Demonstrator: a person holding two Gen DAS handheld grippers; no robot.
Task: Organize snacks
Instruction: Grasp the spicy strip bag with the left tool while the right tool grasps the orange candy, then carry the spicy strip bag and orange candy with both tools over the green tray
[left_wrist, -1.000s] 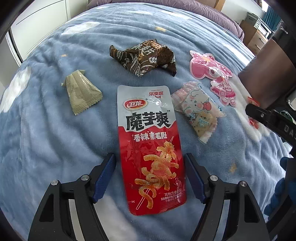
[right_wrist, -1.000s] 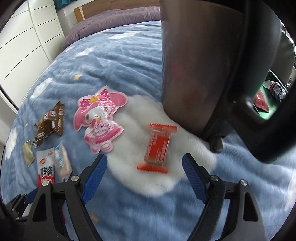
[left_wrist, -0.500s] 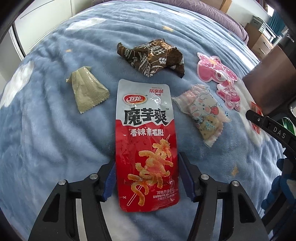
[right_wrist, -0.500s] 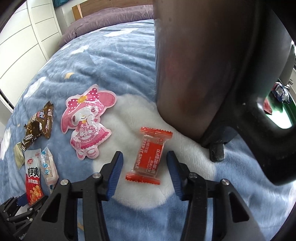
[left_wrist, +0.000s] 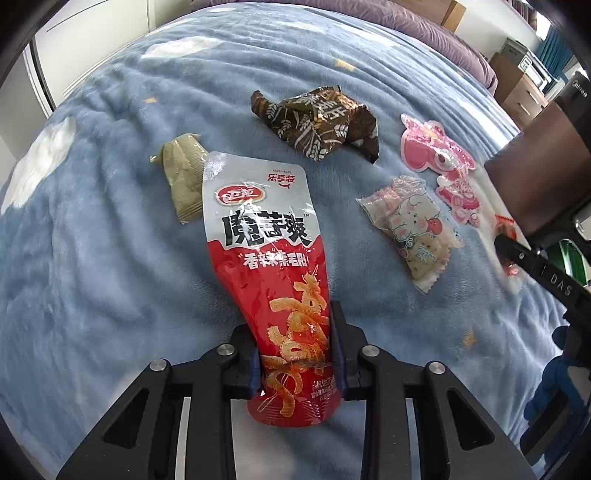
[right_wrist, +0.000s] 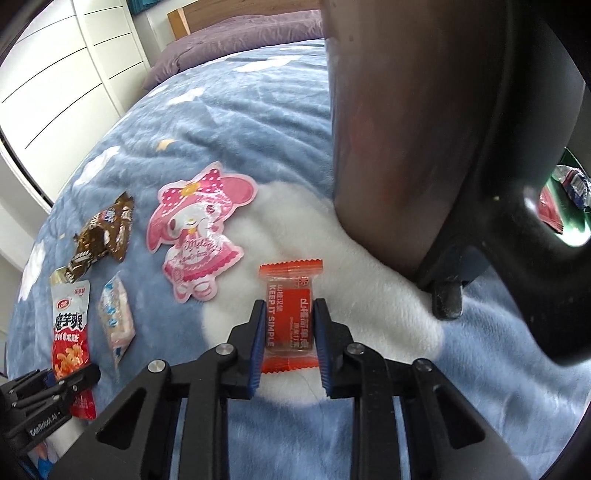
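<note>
Left claw (left_wrist: 297, 354) clamped on the lower end of the red konjac pouch (left_wrist: 271, 266), bottom centre of the left view; pouch top lifted over the green sachet (left_wrist: 183, 177) on the bed (left_wrist: 92, 240). Right claw (right_wrist: 290, 334) pinched on the orange candy (right_wrist: 290, 314), lower centre of the right view, beside the pink character bag (right_wrist: 199, 229).
</note>
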